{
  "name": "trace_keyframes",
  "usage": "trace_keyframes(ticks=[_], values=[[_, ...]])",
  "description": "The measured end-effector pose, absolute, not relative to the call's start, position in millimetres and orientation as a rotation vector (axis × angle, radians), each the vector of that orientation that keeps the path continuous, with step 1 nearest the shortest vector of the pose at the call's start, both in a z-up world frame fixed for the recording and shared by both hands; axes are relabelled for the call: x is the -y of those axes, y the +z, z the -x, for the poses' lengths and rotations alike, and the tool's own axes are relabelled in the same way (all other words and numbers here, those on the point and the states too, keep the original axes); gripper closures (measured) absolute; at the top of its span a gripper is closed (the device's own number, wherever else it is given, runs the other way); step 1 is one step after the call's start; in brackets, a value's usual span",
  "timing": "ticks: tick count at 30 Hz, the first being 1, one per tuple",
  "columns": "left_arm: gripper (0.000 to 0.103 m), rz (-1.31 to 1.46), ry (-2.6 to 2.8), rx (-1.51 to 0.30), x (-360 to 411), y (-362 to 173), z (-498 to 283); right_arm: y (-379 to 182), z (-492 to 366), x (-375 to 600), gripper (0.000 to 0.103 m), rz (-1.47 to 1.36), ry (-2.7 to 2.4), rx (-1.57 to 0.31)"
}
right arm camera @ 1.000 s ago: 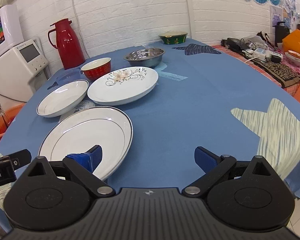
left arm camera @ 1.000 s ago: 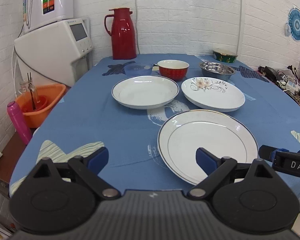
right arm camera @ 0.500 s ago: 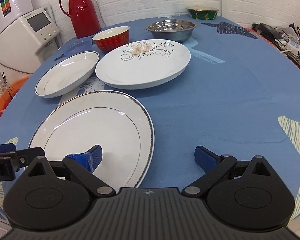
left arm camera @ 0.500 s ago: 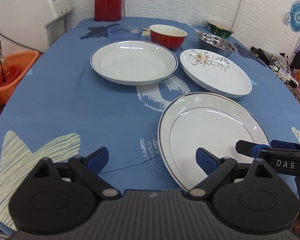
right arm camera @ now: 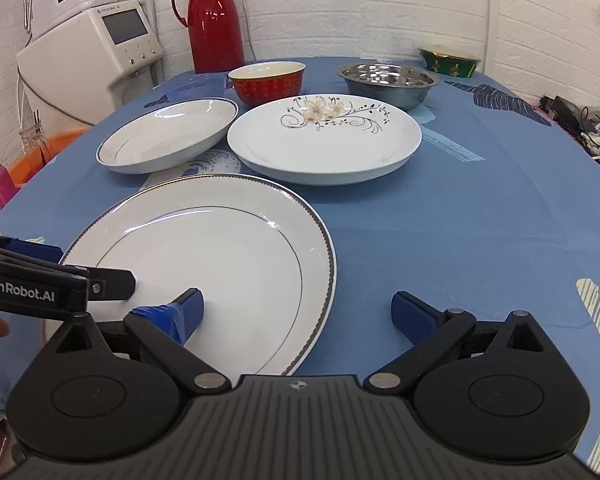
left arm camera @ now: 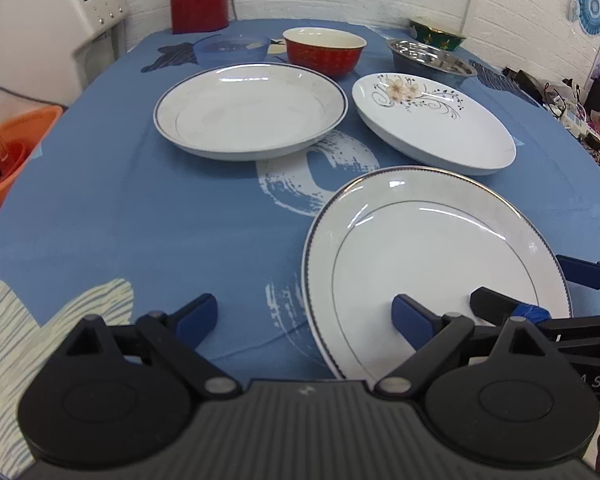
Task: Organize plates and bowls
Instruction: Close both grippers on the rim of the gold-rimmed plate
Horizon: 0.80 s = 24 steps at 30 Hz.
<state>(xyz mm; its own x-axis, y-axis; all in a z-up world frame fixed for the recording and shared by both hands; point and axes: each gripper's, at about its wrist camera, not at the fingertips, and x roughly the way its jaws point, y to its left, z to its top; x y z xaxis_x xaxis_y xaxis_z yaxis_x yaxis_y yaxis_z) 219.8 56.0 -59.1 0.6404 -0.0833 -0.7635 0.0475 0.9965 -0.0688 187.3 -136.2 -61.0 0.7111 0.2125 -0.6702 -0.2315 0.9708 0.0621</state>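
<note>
A large flat white plate (left arm camera: 432, 256) (right arm camera: 204, 268) with a thin dark rim lies nearest on the blue tablecloth. My left gripper (left arm camera: 304, 318) is open and straddles its left edge, right finger over the plate. My right gripper (right arm camera: 300, 314) is open and straddles its right edge, left finger over the plate. Behind it are a deep blue-rimmed white plate (left arm camera: 252, 110) (right arm camera: 168, 136) and a floral plate (left arm camera: 436, 120) (right arm camera: 324, 140). Further back stand a red bowl (left arm camera: 324, 54) (right arm camera: 266, 82), a steel bowl (left arm camera: 430, 60) (right arm camera: 388, 80) and a green bowl (left arm camera: 436, 34) (right arm camera: 450, 62).
A red thermos (right arm camera: 214, 20) and a pale blue bowl (left arm camera: 232, 48) stand at the table's far end. A white appliance (right arm camera: 92, 56) and an orange basin (left arm camera: 8, 152) are off the left side. Cables and clutter (right arm camera: 580, 120) lie to the right.
Both grippers have moved forward and lower towards the large plate, and each now has one finger over it. They stay open. The dishes have not moved.
</note>
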Motion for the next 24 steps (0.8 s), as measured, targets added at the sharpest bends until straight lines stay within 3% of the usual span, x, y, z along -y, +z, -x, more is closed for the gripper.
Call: trace_keyframes(ticks=[5, 9, 13, 15, 17, 24], values=[[0.01, 0.046, -0.078, -0.878, -56.4, -58.7, -221.2, -60.6, -187.5, 132.2, 0.016, 0.058, 0.335, -0.744], [0.011, 0.039, -0.097, -0.874, -54.1, -58.8, -220.0, -59.5, -186.1, 124.0, 0.023, 0.094, 0.426, -0.743], [0.056, 0.038, -0.191, -0.839, -47.6, -53.1, -215.8, -54.8, -189.6, 125.5, 0.039, 0.104, 0.446, -0.753], [0.057, 0.035, -0.189, -0.835, -45.3, -53.0, -218.1, -53.4, -190.9, 128.9, 0.044, 0.092, 0.441, -0.759], [0.075, 0.074, -0.209, -0.841, -49.2, -52.3, -219.9, -52.3, -189.9, 126.6, 0.044, 0.096, 0.435, -0.768], [0.077, 0.103, -0.171, -0.822, -72.7, -33.2, -202.7, -32.7, -177.1, 105.2, 0.043, 0.031, 0.459, -0.727]])
